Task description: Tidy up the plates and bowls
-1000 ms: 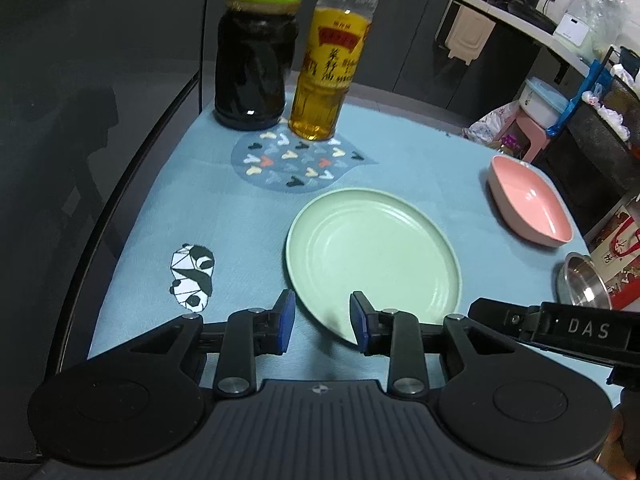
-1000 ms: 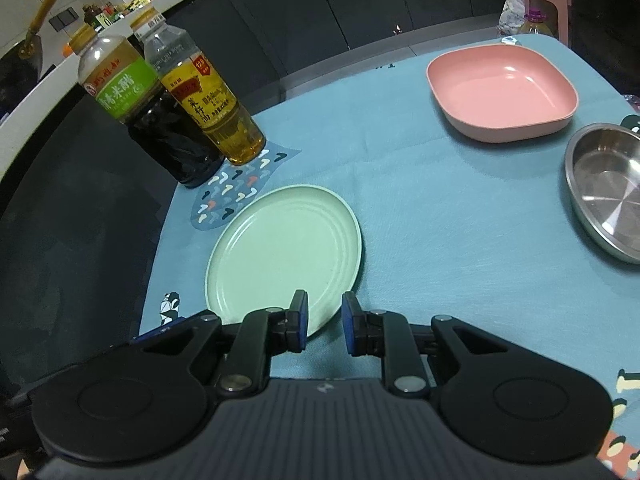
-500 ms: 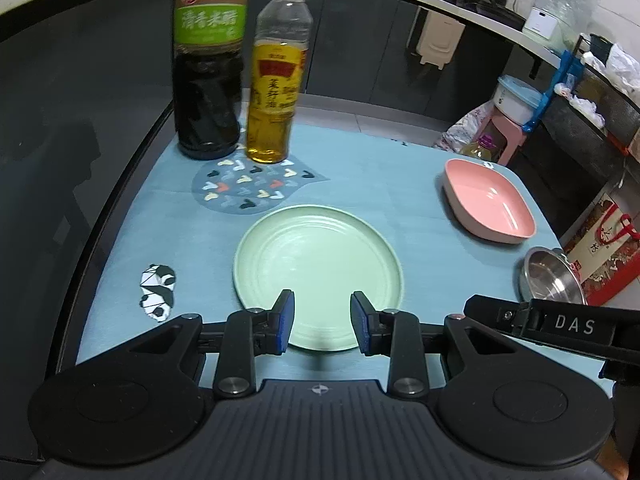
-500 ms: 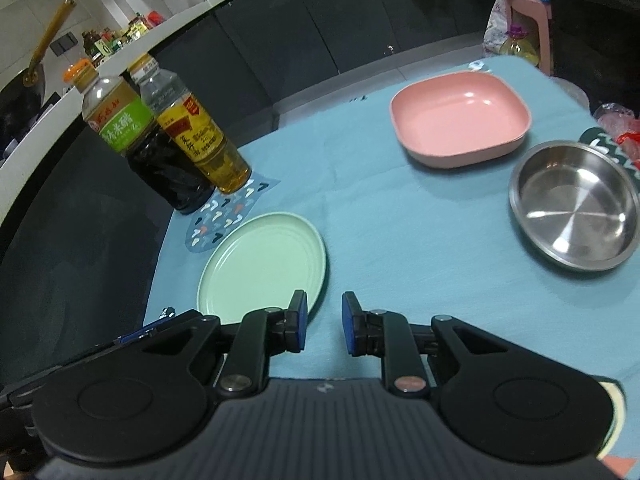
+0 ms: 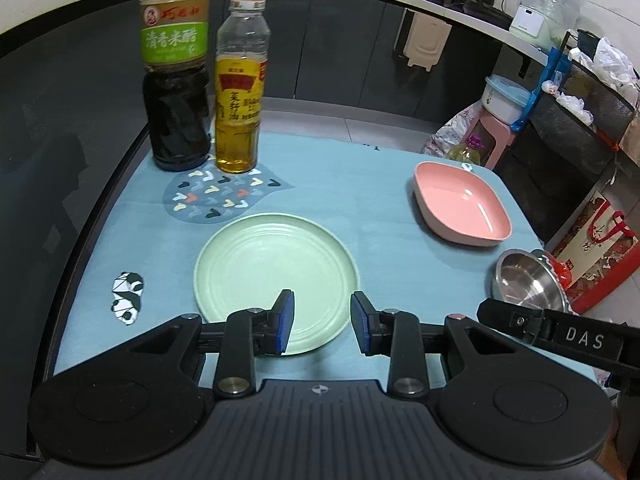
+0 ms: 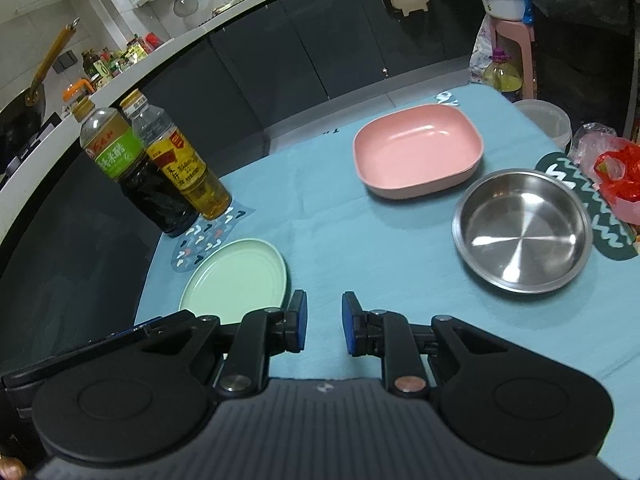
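A round light-green plate (image 5: pixel 276 276) lies on the blue tablecloth; it also shows in the right wrist view (image 6: pixel 236 282). A pink square bowl (image 5: pixel 462 210) sits at the far right; the right wrist view shows it too (image 6: pixel 418 150). A steel bowl (image 6: pixel 522 230) lies near the right edge, partly seen in the left wrist view (image 5: pixel 528 280). My left gripper (image 5: pixel 322 326) is open and empty above the plate's near rim. My right gripper (image 6: pixel 323 326) is open and empty over bare cloth, right of the plate.
A dark vinegar bottle (image 5: pixel 176 76) and a yellow oil bottle (image 5: pixel 240 88) stand at the back left. A red plastic bag (image 6: pixel 616 176) and a clear tub (image 6: pixel 546 122) sit at the table's right edge. The table's left edge drops off (image 5: pixel 96 216).
Both grippers have pulled back and risen from the table, so the plate and bowls look smaller and more of the table shows. Both grippers stay open and empty.
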A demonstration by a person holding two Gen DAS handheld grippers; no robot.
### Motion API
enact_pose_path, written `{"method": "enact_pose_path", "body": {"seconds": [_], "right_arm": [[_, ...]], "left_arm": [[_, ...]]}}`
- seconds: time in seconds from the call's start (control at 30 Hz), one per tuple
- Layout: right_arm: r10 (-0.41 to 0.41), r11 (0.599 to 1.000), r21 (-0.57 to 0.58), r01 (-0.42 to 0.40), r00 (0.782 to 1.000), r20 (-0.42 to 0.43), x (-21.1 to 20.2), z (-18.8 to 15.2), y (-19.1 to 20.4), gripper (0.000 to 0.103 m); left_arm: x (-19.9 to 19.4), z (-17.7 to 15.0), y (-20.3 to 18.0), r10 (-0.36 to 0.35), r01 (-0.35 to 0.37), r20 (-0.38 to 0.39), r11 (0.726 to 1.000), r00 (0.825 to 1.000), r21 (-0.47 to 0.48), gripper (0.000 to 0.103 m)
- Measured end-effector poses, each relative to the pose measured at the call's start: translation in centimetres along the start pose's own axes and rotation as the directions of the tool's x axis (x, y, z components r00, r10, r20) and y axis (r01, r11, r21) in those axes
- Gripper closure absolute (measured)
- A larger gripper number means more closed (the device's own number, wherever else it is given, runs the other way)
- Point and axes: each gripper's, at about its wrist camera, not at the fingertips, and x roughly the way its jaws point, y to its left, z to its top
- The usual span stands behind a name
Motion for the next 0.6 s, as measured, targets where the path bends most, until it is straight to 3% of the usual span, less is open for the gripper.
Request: {"method": "enact_pose_path", "body": {"seconds": [0.6], "right_arm": [[-0.016,0.999,0.046,0.015,0.999,0.034,-1.1,1.2,-4.7,0.083]], "left_arm": [[1.8,0.6,-5.3,-0.046,0.047,-0.021,0.998,0.999,0.033,0.074]]}}
